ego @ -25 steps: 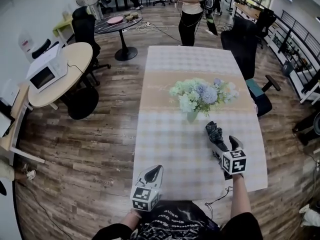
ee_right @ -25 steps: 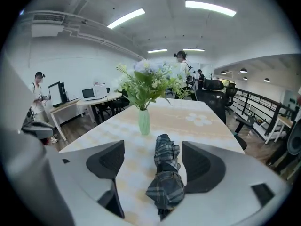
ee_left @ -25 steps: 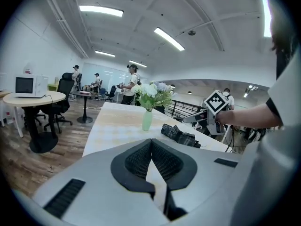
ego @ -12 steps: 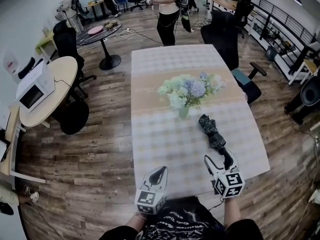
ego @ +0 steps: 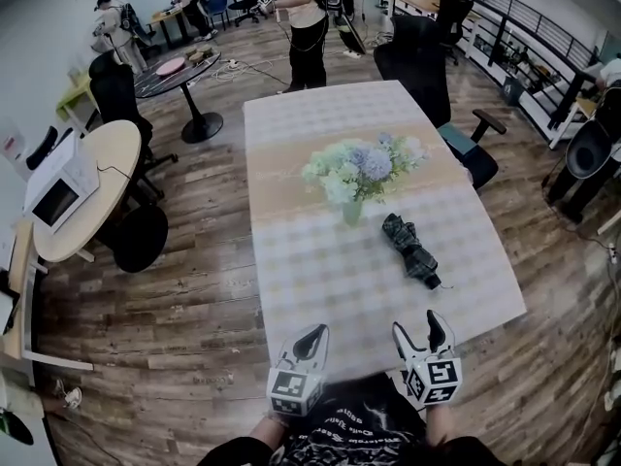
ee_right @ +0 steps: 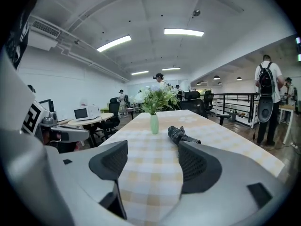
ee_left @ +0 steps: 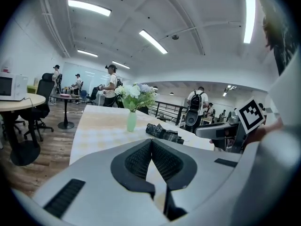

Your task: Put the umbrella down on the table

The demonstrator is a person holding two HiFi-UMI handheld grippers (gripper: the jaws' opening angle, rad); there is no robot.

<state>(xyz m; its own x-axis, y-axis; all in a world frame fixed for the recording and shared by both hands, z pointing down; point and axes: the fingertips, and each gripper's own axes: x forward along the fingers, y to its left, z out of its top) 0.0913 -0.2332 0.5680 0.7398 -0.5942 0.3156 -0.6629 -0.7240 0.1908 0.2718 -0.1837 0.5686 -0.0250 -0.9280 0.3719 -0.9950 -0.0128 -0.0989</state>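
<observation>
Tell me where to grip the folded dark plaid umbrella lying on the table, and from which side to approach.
Grip the folded dark plaid umbrella across its bundled canopy just above the slim handle end, coming from the near edge of the checked table. It lies flat and diagonal with the handle pointing towards that edge, so a crosswise grip probably spans it.

The table (ego: 310,270) wears a pale checked cloth — cream and faint yellow squares — crossed by a tan band. The umbrella (ego: 409,249) is dark grey plaid, the vase (ego: 351,212) mint green, the flowers (ego: 359,168) white, green and lavender. Left gripper (ego: 314,332) and right gripper (ego: 417,323) are light grey with black pads (ee_right: 200,166)
</observation>
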